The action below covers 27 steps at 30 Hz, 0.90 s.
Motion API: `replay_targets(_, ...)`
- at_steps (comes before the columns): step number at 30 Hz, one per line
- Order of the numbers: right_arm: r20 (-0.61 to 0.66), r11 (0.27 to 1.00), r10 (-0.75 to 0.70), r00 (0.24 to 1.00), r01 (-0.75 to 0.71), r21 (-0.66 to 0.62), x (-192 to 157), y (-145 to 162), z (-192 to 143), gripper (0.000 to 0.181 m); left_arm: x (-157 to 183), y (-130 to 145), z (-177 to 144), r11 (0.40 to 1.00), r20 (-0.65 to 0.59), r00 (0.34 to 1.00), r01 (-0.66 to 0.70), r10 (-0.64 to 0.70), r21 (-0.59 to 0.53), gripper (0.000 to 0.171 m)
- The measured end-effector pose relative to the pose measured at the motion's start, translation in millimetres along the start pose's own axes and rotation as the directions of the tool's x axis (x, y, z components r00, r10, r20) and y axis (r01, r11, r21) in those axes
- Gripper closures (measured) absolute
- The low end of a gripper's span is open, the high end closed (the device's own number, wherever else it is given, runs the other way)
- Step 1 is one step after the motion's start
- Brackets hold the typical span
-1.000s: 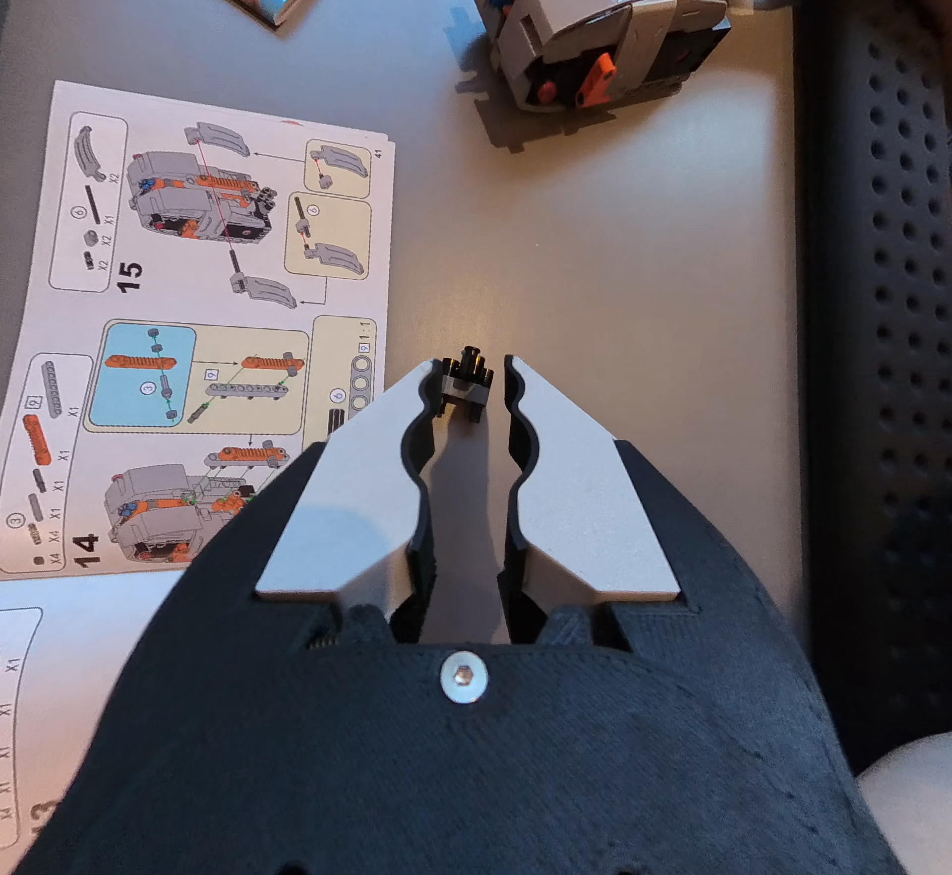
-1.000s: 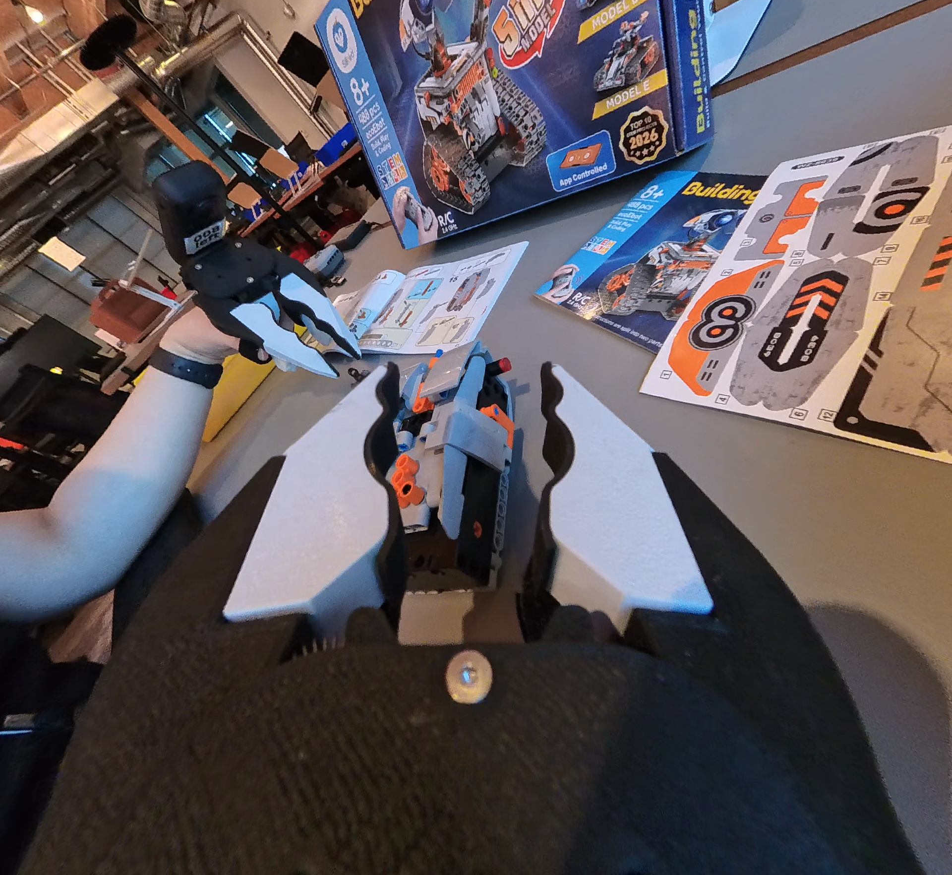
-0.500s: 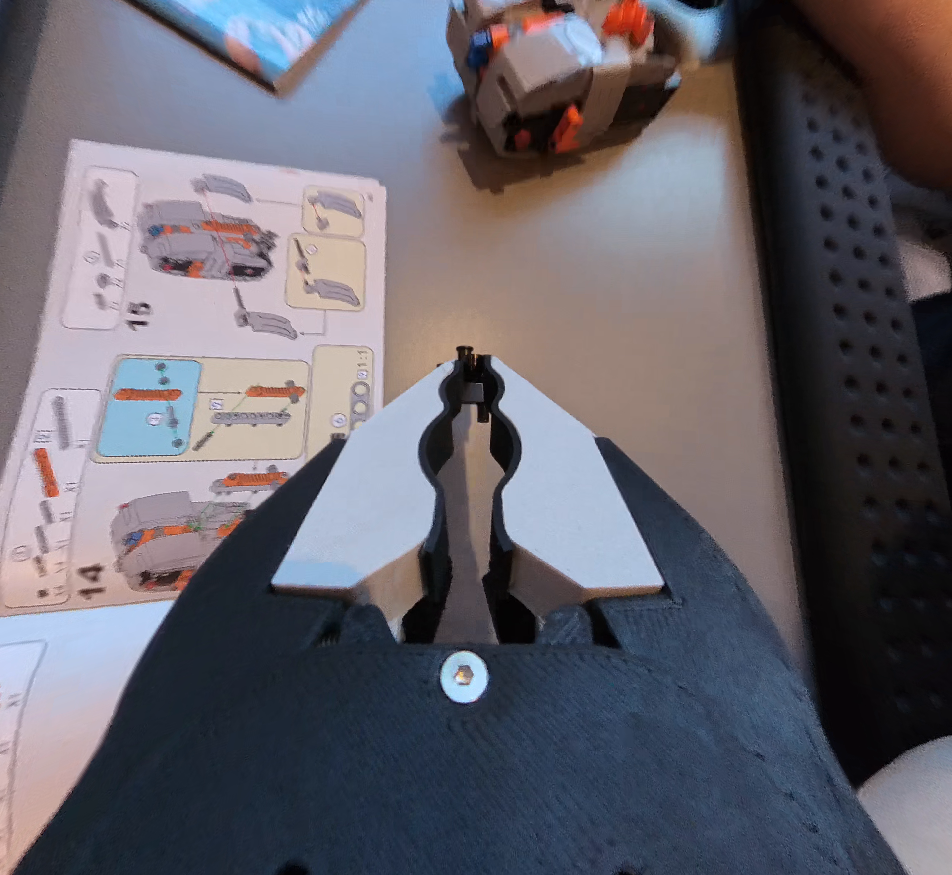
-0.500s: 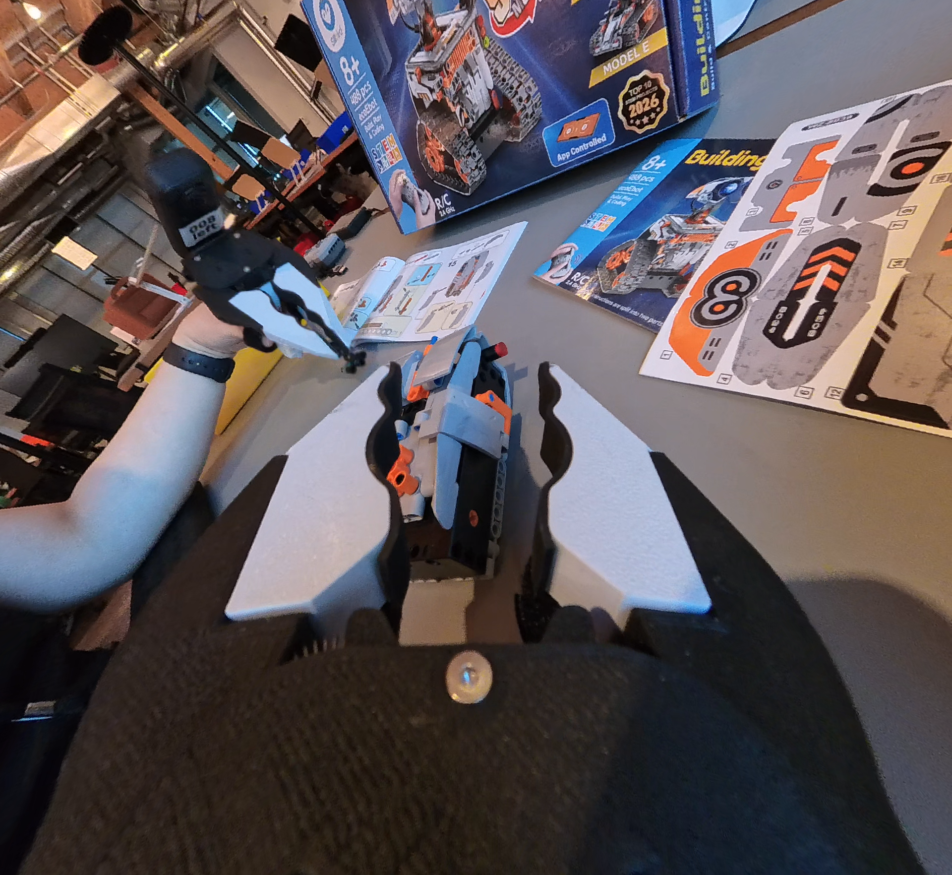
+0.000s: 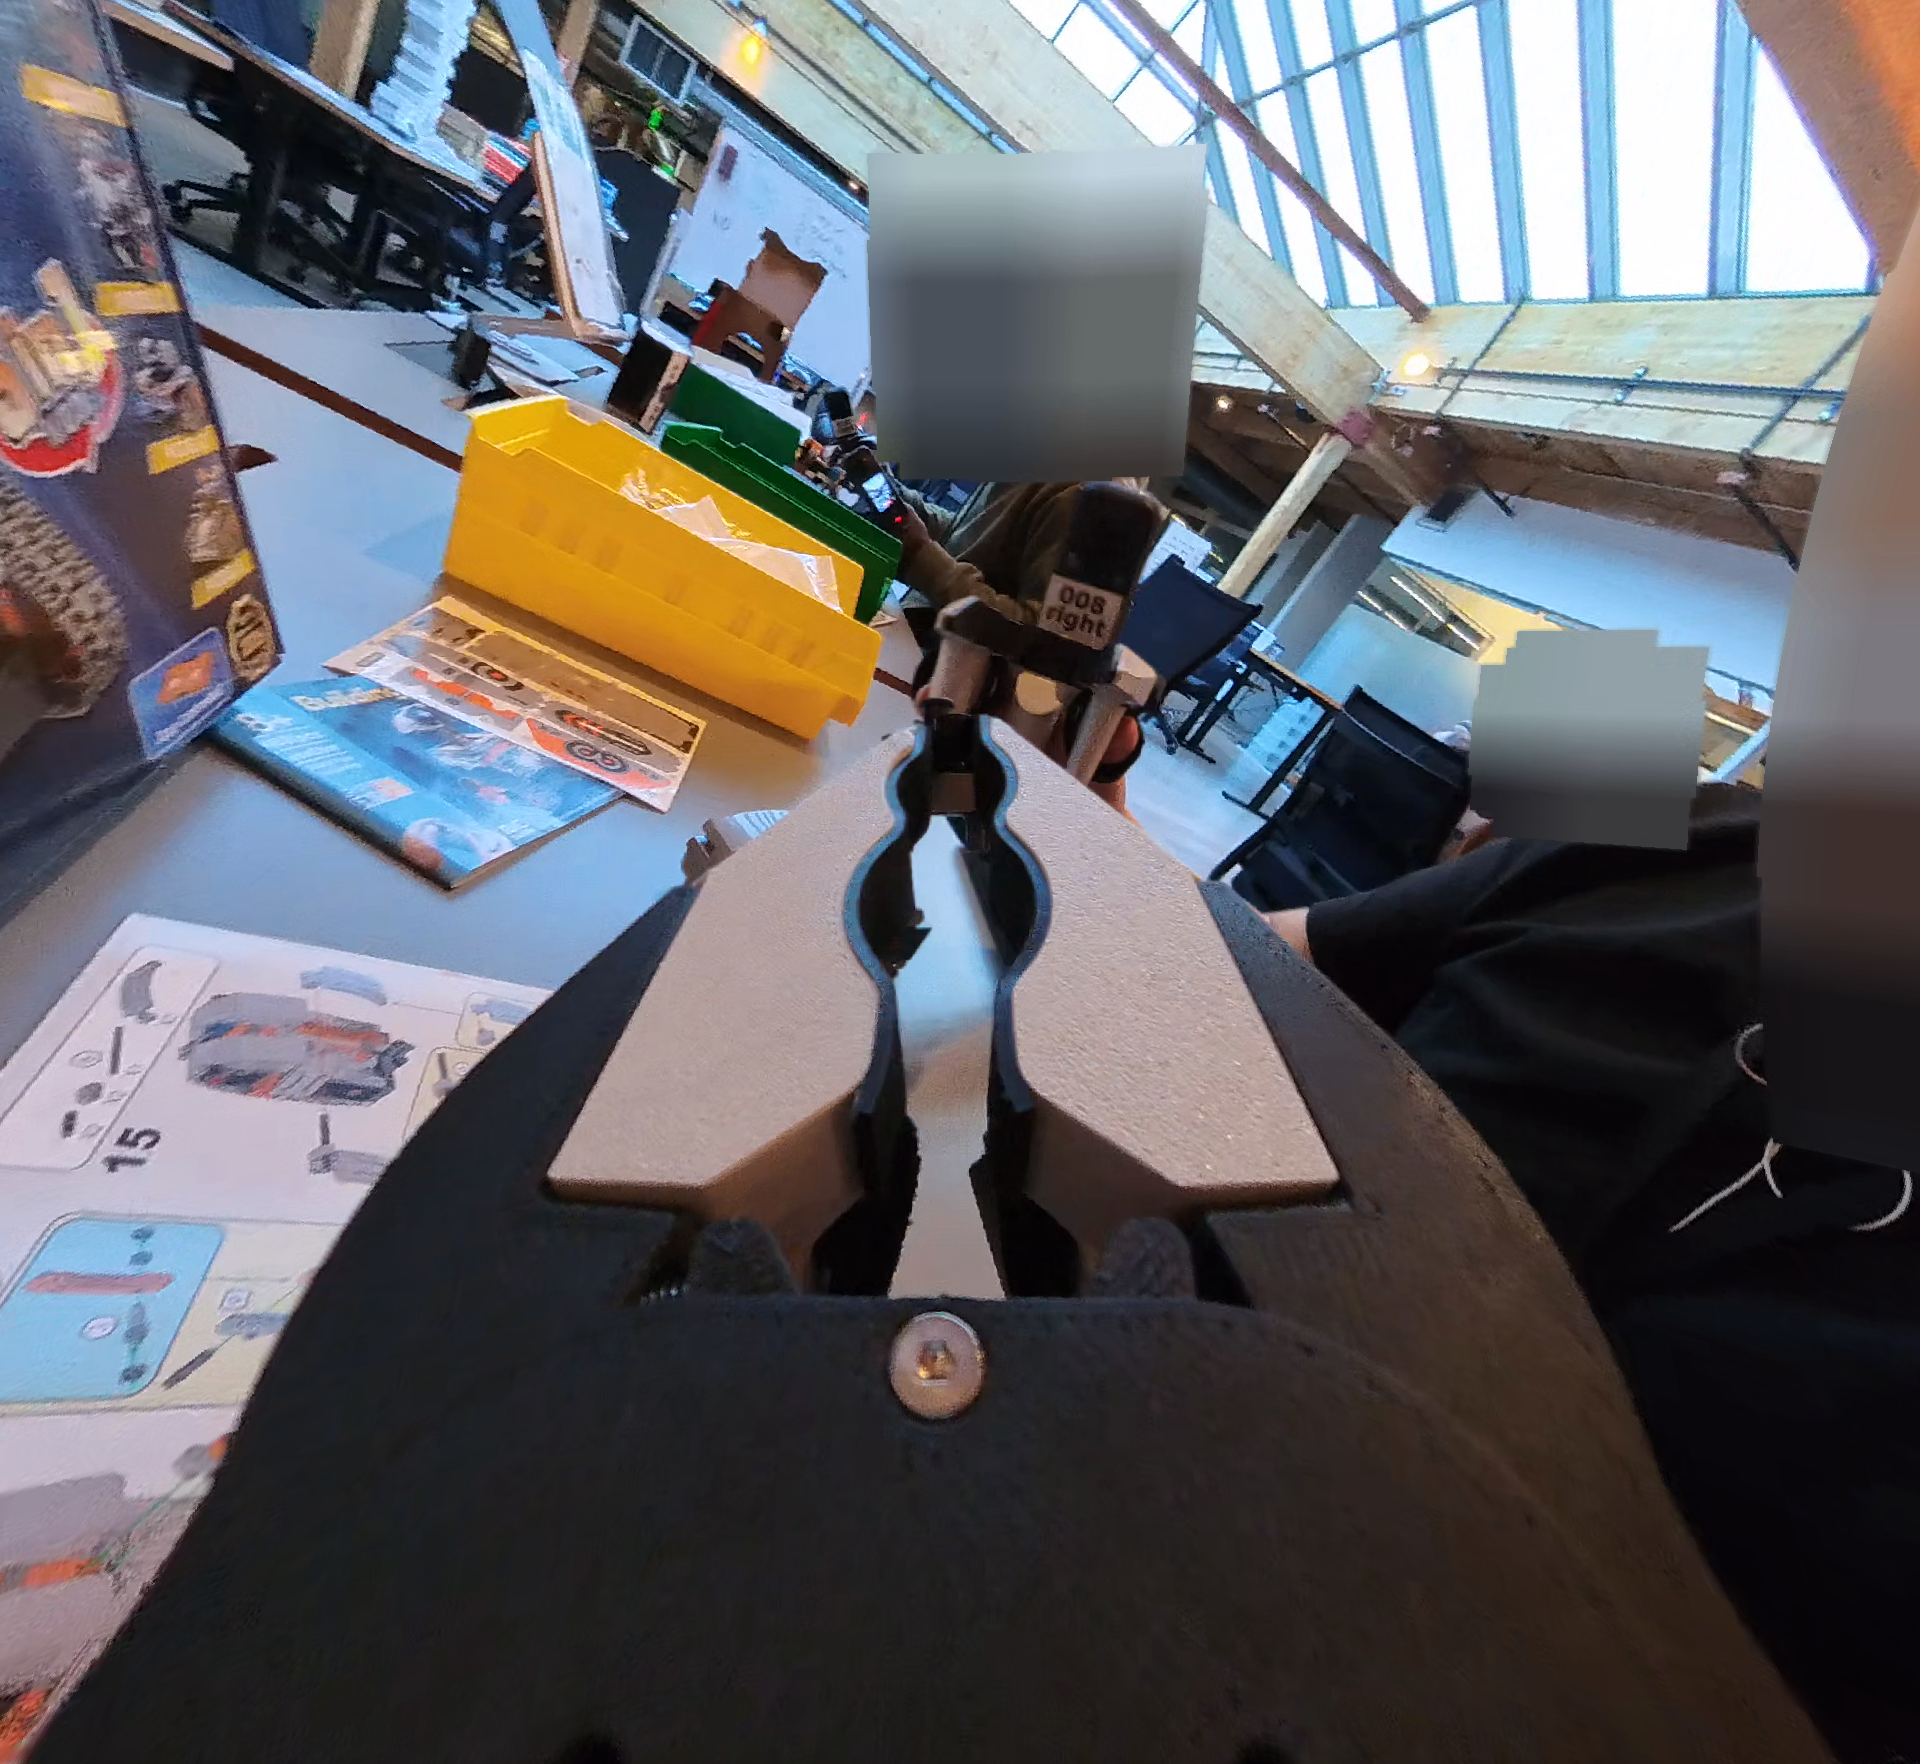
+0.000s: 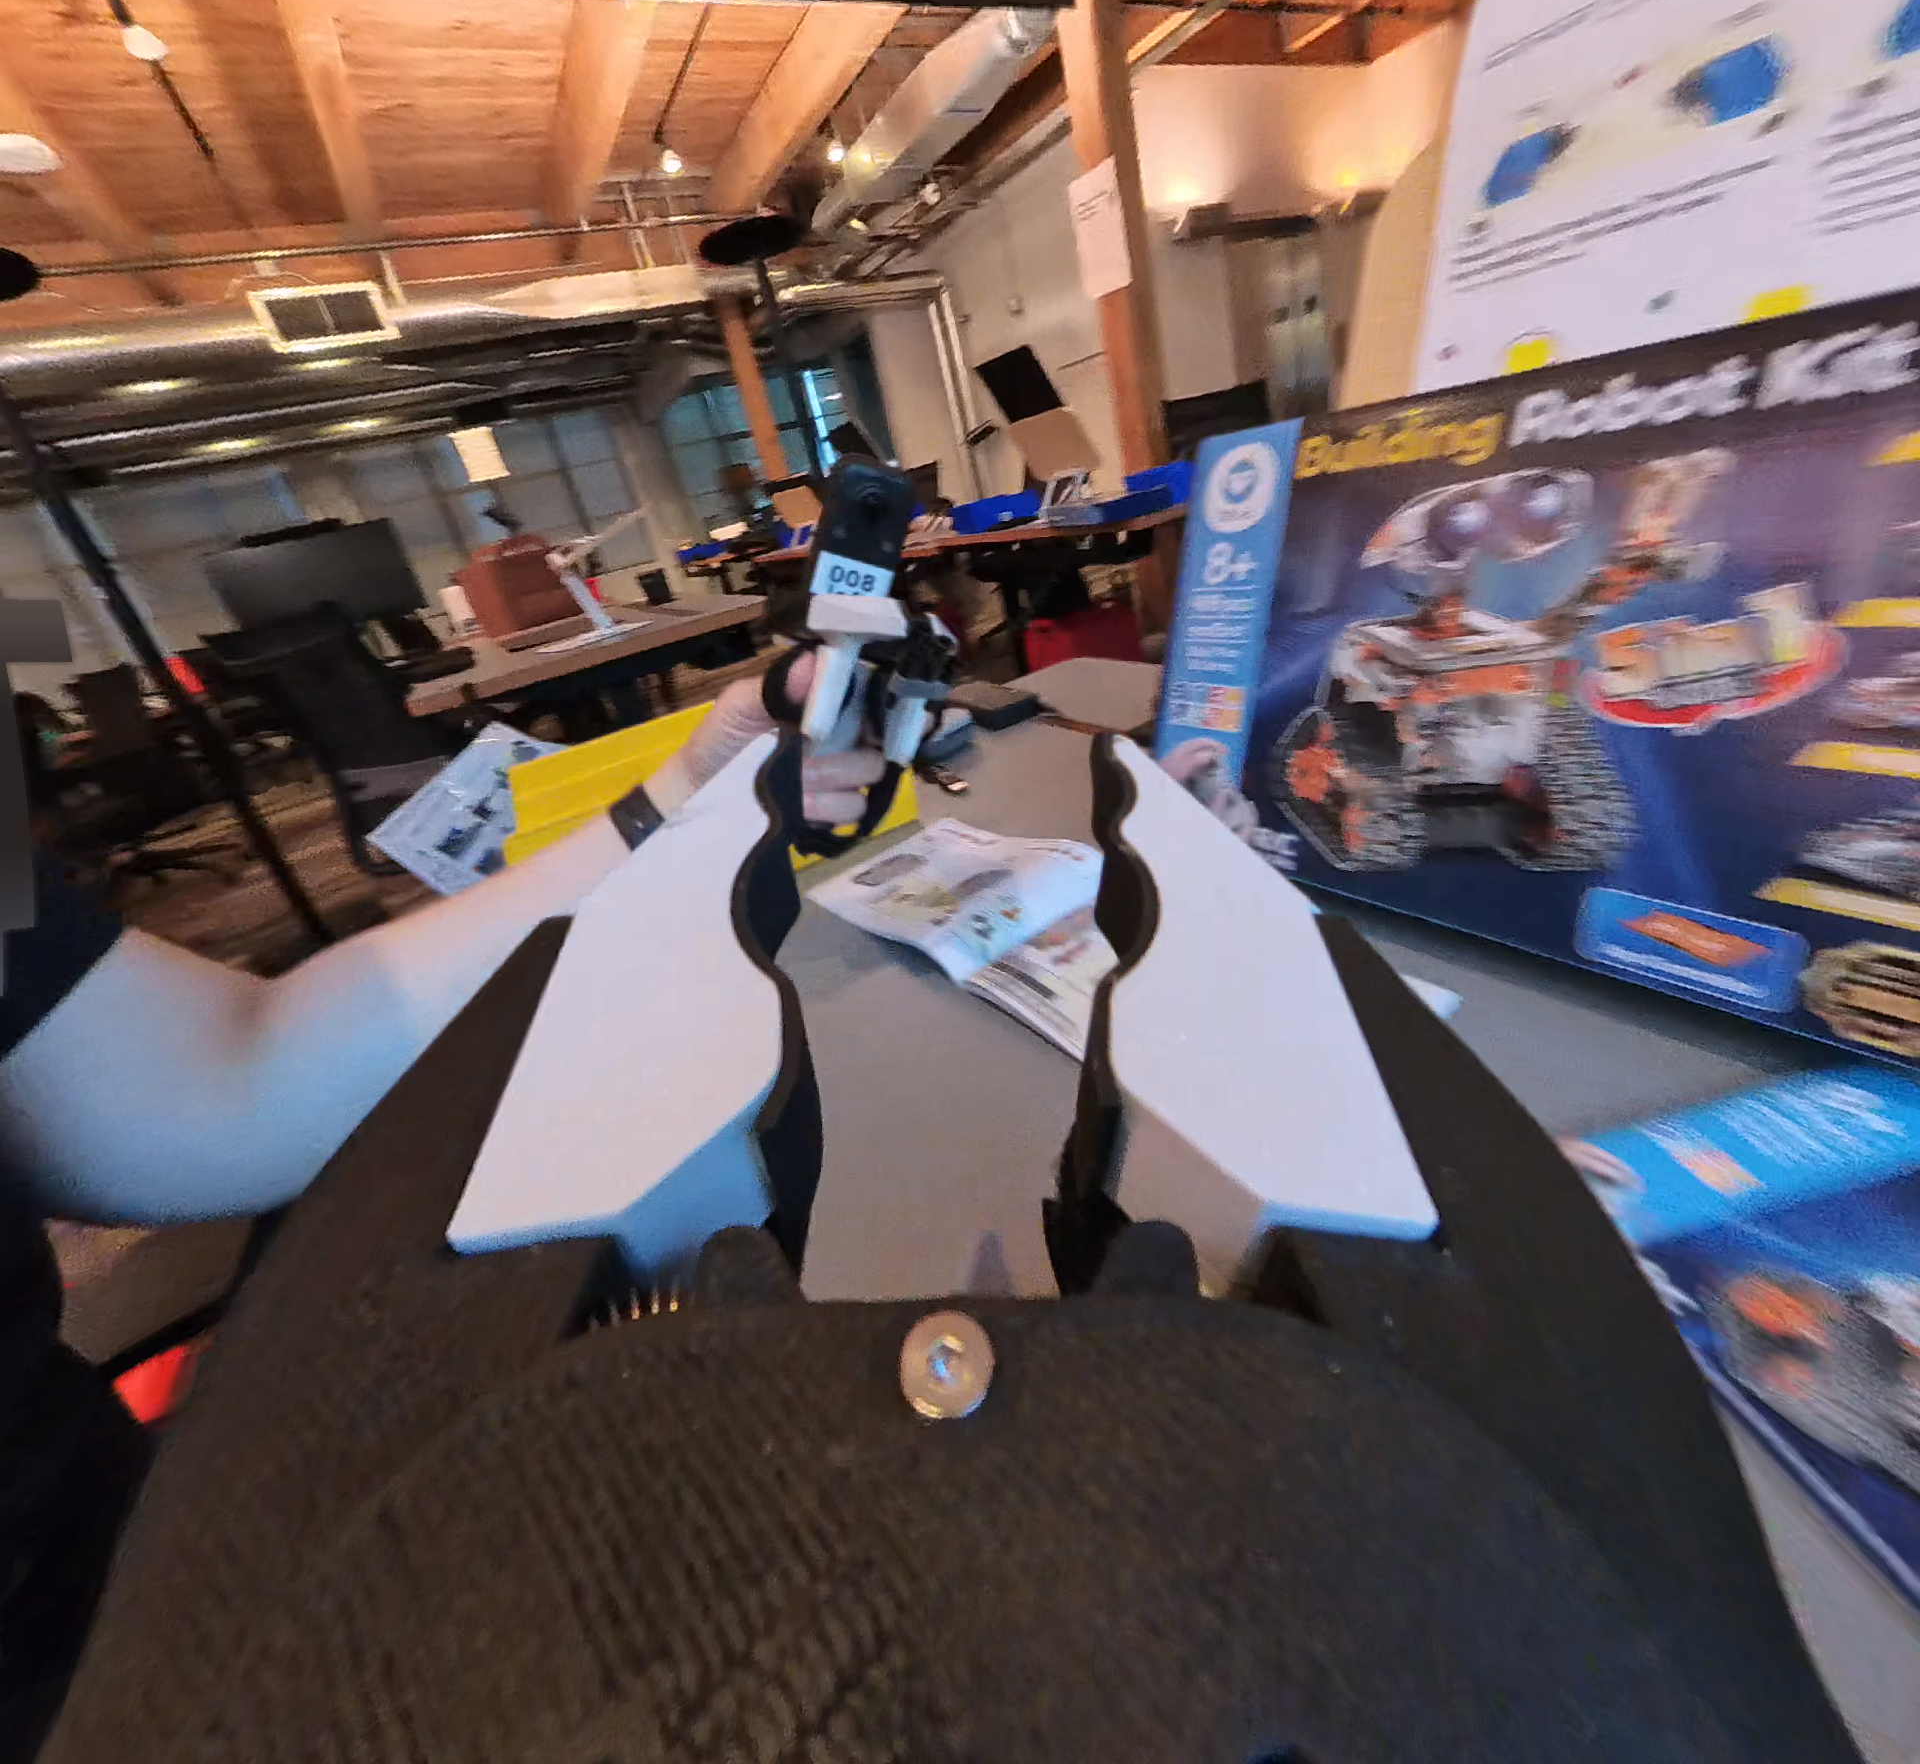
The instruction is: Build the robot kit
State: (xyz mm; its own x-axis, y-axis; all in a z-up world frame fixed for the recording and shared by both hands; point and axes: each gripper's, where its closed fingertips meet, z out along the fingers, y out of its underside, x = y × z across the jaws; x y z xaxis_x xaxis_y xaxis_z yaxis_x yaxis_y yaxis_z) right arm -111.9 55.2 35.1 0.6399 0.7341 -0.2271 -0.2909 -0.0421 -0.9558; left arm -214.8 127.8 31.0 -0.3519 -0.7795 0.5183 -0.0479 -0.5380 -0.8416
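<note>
My left gripper (image 5: 951, 740) is shut on a small grey and black brick piece (image 5: 951, 787), held at its tips above the grey table (image 5: 312, 841). It points at my right gripper (image 5: 1023, 706), which hangs in the air just beyond it. My right gripper (image 6: 935, 758) is open and empty, raised over the table. It faces the left gripper (image 6: 871, 727), held up by a hand (image 6: 831, 779). A grey corner of something (image 5: 732, 829) shows beside my left finger; I cannot tell what it is.
An open instruction booklet (image 5: 260, 1091) (image 6: 977, 914) lies on the table. A blue booklet (image 5: 416, 779), a sticker sheet (image 5: 520, 686), a yellow bin (image 5: 644, 561) and a green bin (image 5: 769, 478) lie beyond. The big kit box (image 6: 1558, 706) (image 5: 94, 467) stands upright. A person's dark sleeve (image 5: 1558, 987) is at right. Some 15 centimeters of space lies between my two pairs of fingers.
The left gripper closed on the small piece, lifted it off the table and tilted up. The right gripper left the brick model, rose, and now has nothing between its fingers.
</note>
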Motion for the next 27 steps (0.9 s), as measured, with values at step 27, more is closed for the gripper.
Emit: replay_targets(27,0.271,0.971,0.06,0.961,0.007,-0.237,-35,70,82,0.16,21,51,21,0.958,-0.142,0.989,-0.08,0.042,-0.274,0.169)
